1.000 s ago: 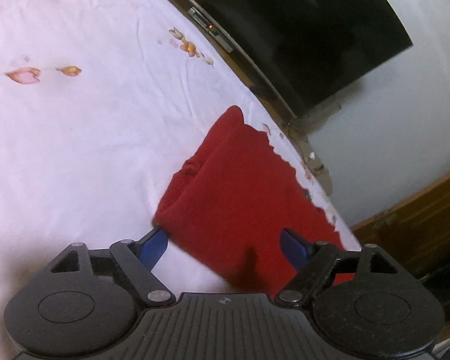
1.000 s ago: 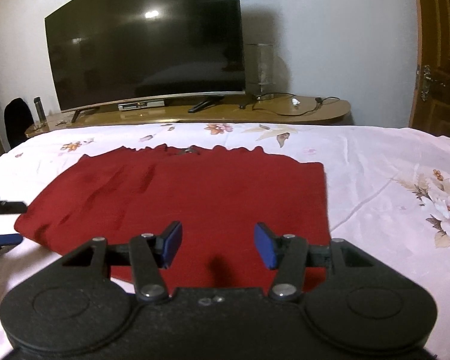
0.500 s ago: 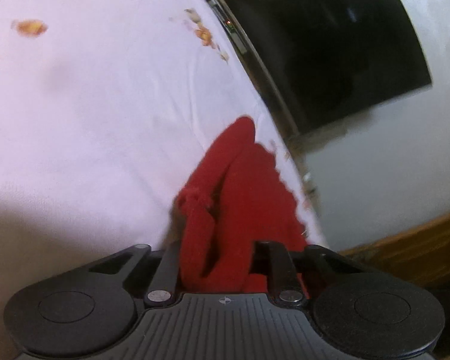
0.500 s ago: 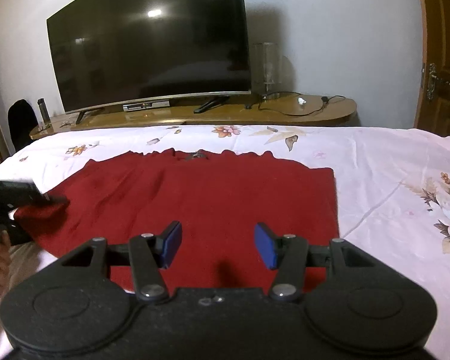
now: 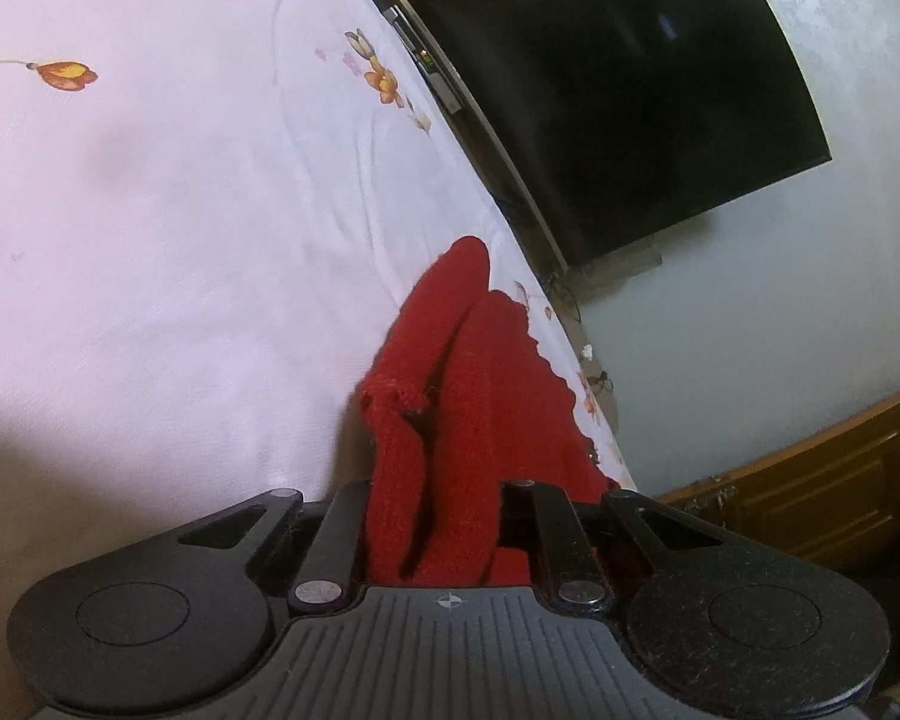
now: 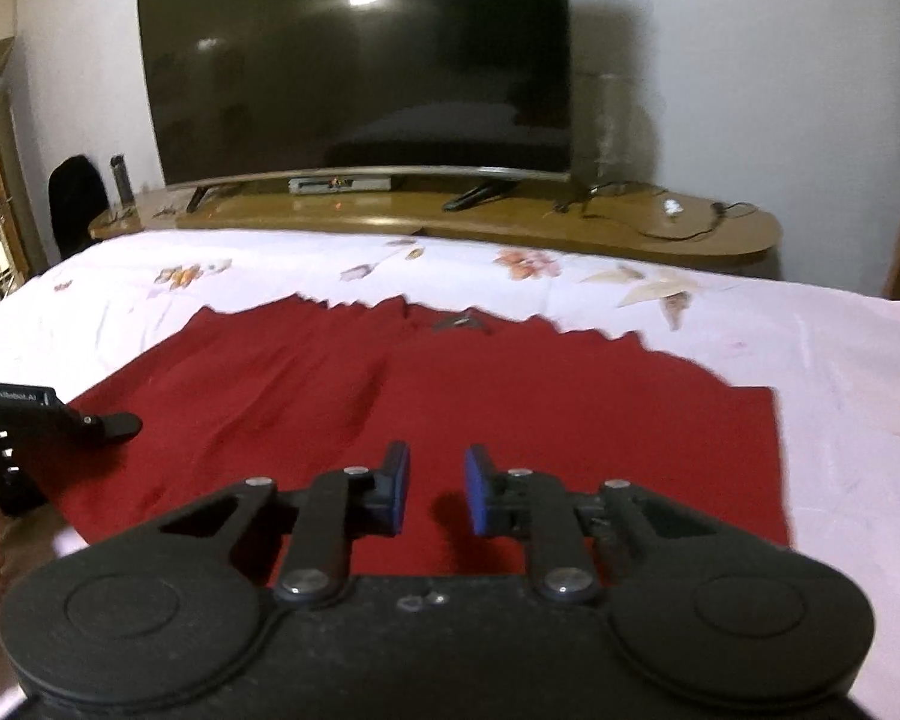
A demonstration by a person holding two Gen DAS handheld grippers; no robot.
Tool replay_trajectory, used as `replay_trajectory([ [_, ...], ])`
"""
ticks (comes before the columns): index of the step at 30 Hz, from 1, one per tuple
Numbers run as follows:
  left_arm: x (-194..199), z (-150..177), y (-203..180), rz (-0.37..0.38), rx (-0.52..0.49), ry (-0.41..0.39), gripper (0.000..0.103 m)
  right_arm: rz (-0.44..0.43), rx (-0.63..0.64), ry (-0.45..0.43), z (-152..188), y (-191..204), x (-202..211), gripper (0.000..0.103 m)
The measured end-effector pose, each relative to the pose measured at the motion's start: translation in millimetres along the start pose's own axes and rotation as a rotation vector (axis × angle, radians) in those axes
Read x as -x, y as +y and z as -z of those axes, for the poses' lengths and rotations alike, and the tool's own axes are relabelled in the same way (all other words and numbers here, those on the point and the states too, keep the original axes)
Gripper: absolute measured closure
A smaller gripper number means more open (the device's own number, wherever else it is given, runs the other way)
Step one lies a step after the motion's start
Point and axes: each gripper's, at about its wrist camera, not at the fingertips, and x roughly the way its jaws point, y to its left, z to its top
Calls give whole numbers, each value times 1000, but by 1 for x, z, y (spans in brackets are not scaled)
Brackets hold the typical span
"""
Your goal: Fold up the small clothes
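Red knit garment (image 6: 462, 420) lies flat on floral bedsheet (image 6: 840, 360), TV (image 6: 354, 60) at 12 o'clock. Left gripper (image 5: 432, 516) clamped on bunched corner of the cloth (fabric puckered between the jaws). Right gripper (image 6: 437, 489) over near hem, jaws closing, blue pads (image 6: 397, 486) not pressing cloth.

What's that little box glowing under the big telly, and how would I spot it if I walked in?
Find the large dark television against the wall, standing on a long wooden cabinet beyond the bed. Just below the screen's bottom edge, near its middle, a flat silver box lies on the cabinet. It is the only thing there showing a small orange light; the dark remote lying to its right shows none.
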Motion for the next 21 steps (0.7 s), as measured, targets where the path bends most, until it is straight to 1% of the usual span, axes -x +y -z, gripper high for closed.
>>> replay_trajectory([
  [2, -1, 0, 0, 6, -2, 1, 90, -1, 11, 28, 3, 5, -12, 86],
  [4, -4, -1, -1, 7, -8, -1, 90, 31, 22, 105, 11, 8, -33, 89],
  [6, 1, -2, 2, 3, -17, 0, 90, 34, 4, 75, 20, 6, -36, 89],
  [13, -2, -3, 3, 4, -23, -5, 90, 31, 4, 71, 23, 5, -34, 89],
  [16, 0, -4, 2, 18, -26, -13, 90, 43, 18, 65, 23, 8, -36, 89],
  [21, -1, -5, 7, 21, 4, -3, 90, 45, 9, 66, 22, 7, -36, 89],
])
